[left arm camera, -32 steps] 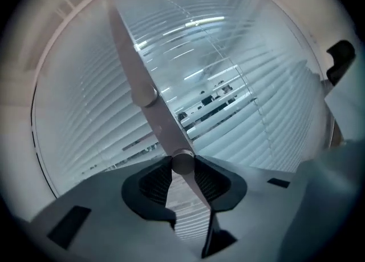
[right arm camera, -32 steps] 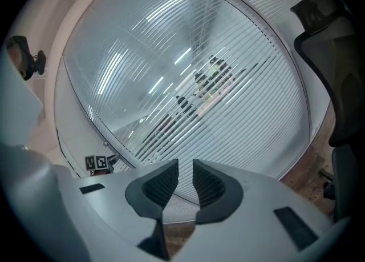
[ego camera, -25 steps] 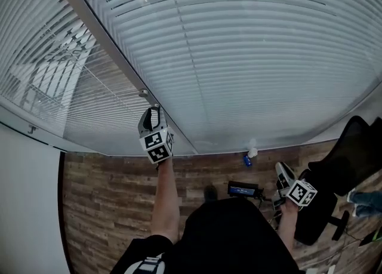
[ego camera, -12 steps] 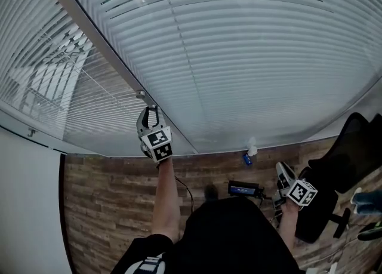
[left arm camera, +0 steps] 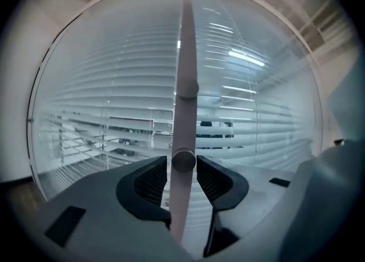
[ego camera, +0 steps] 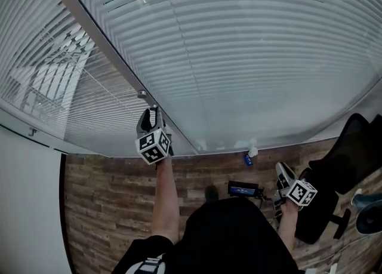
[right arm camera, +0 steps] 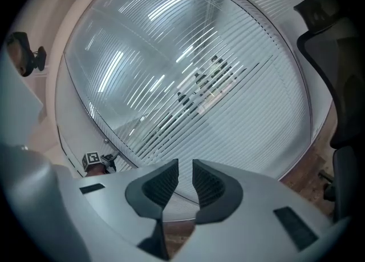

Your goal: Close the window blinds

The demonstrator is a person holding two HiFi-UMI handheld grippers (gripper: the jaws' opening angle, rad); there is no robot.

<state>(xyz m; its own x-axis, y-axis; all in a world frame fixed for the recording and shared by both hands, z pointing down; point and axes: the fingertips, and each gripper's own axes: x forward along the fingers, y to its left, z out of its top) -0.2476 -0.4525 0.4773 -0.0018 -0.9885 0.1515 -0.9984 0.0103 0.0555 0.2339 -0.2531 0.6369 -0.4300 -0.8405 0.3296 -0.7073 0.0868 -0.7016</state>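
Wooden floor (ego camera: 107,195) runs under the window blinds (ego camera: 250,58) that cover the wall ahead. Our left hand-held gripper (left arm camera: 182,168) is open, its jaws just widened around a round knob (left arm camera: 183,160) on the frame post (left arm camera: 185,44) between the two blinds. Our right hand-held gripper (right arm camera: 185,178) hangs low beside the chair (ego camera: 346,153), jaws slightly apart, empty.

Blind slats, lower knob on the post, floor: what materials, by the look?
Slats: thin, pale, faintly glossy with light streaks; painted aluminium or plastic, can't tell which.
Knob: grey, matt round face; likely metal.
Floor: brown planks with visible grain; wood or wood-look laminate.
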